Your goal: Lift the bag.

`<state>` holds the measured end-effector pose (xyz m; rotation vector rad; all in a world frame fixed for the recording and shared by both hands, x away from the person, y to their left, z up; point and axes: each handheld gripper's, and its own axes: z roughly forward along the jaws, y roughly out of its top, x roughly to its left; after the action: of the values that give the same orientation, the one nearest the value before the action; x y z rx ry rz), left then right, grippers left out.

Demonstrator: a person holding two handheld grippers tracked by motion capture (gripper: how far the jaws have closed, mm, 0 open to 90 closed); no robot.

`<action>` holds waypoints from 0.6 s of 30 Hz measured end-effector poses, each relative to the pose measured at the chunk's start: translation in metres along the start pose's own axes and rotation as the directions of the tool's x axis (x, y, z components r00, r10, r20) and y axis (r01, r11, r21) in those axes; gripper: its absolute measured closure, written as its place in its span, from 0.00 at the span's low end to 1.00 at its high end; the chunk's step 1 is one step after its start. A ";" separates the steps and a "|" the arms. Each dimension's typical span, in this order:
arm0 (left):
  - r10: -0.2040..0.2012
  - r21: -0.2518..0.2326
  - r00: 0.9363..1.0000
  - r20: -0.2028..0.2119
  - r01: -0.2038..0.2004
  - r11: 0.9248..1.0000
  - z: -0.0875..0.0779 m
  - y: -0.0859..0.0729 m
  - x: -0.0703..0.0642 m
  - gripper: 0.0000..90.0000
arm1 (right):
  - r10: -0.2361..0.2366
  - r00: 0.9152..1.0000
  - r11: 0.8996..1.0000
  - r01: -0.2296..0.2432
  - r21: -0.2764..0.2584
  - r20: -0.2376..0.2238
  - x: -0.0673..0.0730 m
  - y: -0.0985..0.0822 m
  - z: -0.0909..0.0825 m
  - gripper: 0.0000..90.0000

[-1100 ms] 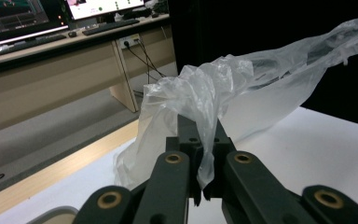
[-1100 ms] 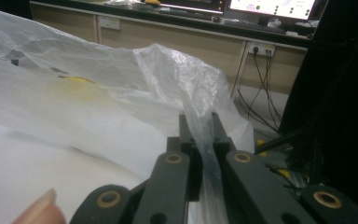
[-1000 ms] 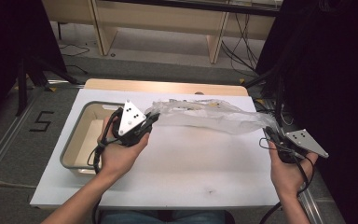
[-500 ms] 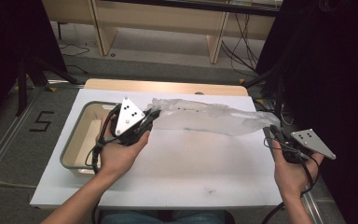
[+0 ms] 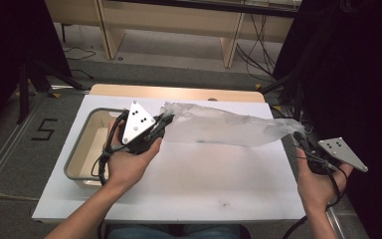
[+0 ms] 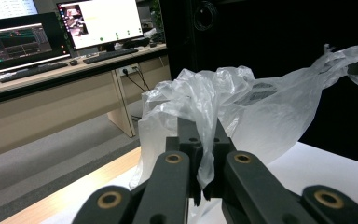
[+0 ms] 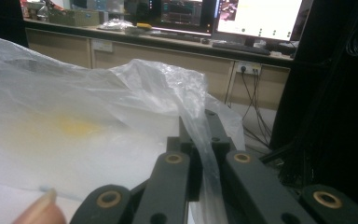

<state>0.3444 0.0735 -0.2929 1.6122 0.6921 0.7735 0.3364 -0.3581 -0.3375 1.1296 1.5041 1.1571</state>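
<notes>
Left gripper [image 5: 163, 121]: jaws together, clamped on one end of the bag [image 5: 224, 127]. In the left gripper view the film [image 6: 223, 107] is pinched between the black jaws, bunches above them and runs away to the right.

Right gripper [image 5: 298, 139]: jaws together, clamped on the other end of the bag at the table's right edge. In the right gripper view a fold of film [image 7: 193, 112] passes down between the jaws, and a fingertip [image 7: 39, 210] shows at the bottom left.

Bag: clear plastic, stretched between the two grippers above the far half of the white table [image 5: 189, 184]. Whether its underside touches the table cannot be told from the high view. A faint yellow patch [image 7: 72, 125] shows through the film in the right gripper view; what it is cannot be made out.

Tray [image 5: 77, 154]: grey-rimmed, on the left of the table, partly under the left hand [image 5: 127, 162].

Right hand [image 5: 318, 186]: at the table's right edge.
</notes>
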 end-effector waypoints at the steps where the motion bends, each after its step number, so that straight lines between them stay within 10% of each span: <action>1: -0.001 -0.003 1.000 -0.002 0.001 1.000 0.000 0.000 0.000 0.98 | -0.001 1.000 1.000 0.001 -0.003 0.001 0.000 0.001 -0.001 1.00; 18: -0.013 -0.001 1.000 -0.019 0.012 1.000 0.005 -0.002 0.007 0.98 | 0.000 1.000 1.000 0.000 -0.013 0.001 0.000 0.005 0.001 1.00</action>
<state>0.3521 0.0764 -0.2941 1.5999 0.7148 0.7811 0.3376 -0.3576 -0.3329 1.1214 1.4930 1.1649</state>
